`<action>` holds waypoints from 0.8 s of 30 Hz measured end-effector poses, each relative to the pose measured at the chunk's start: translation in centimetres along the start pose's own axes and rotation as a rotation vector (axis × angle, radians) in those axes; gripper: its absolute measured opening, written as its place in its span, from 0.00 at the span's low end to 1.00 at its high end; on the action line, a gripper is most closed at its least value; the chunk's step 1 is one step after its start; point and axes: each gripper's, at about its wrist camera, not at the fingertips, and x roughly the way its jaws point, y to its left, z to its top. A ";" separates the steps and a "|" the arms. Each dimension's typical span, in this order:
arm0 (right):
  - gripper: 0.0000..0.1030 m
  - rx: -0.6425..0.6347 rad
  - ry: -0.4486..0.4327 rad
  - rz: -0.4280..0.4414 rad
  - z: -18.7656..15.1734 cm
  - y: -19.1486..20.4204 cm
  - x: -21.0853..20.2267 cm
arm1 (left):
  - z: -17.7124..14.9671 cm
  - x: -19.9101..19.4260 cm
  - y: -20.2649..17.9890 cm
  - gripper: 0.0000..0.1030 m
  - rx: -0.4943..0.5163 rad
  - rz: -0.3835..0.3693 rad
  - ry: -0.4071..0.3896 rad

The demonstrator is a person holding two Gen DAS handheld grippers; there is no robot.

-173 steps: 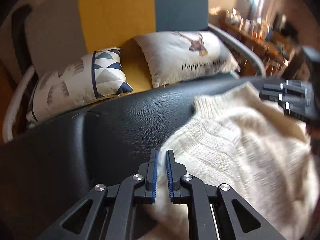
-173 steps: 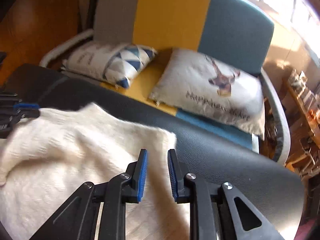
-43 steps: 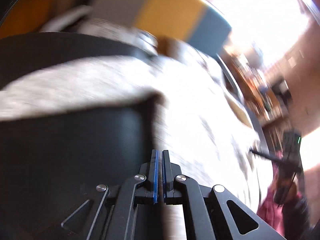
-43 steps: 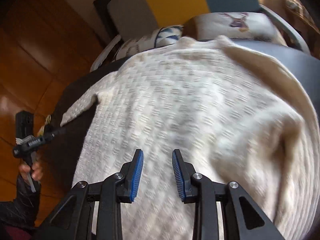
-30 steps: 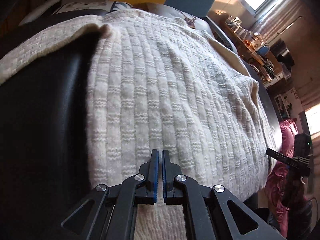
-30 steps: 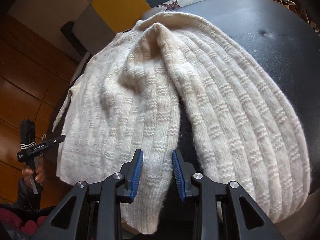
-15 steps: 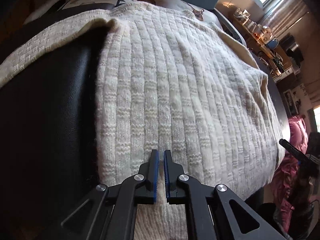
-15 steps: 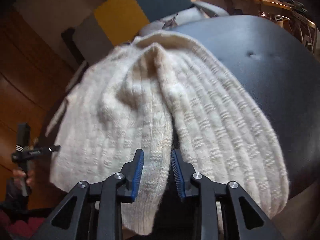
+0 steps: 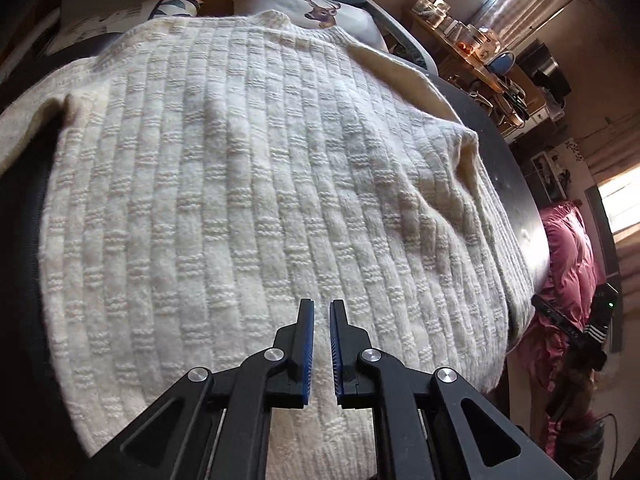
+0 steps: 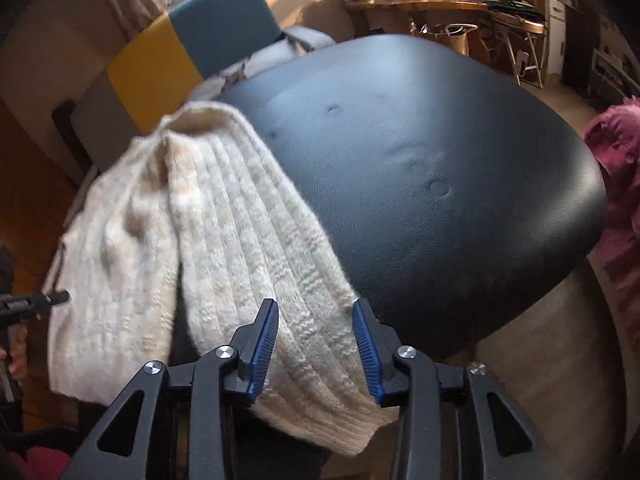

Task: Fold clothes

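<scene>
Lying spread across a black padded leather surface (image 10: 460, 184), a cream waffle-knit wool sweater (image 9: 256, 184) fills most of the left wrist view, its ribbed collar at the far edge and its hem nearest the camera. The left gripper (image 9: 321, 320) hovers just above the knit near the hem, its blue-padded fingers (image 9: 307, 344) a narrow gap apart and holding nothing. Seen from the right wrist, the sweater's long sleeve (image 10: 260, 240) trails down toward the camera, its ribbed cuff hanging over the near edge of the black surface. The right gripper (image 10: 314, 322) stands with its jaws spread wide on either side of that sleeve near the cuff, not closed on it; whether the pads touch the wool cannot be told. Behind the black surface sits a sofa with grey, yellow and teal back panels (image 10: 168, 60) and a pale cushion printed with a deer (image 9: 320, 12). A crumpled magenta cloth (image 9: 568, 264) lies off the right side.
</scene>
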 end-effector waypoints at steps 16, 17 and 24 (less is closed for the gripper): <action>0.15 -0.374 0.087 -0.535 11.4 -3.3 4.6 | -0.3 1.5 0.9 0.14 -0.065 -0.063 0.049; 0.18 -0.340 0.089 -0.503 12.1 -3.9 4.8 | 0.1 1.4 0.9 0.14 -0.064 -0.065 0.051; 0.24 0.131 -0.110 -0.148 12.0 -8.4 -2.3 | 3.8 -0.6 -0.4 0.16 0.005 -0.062 -0.015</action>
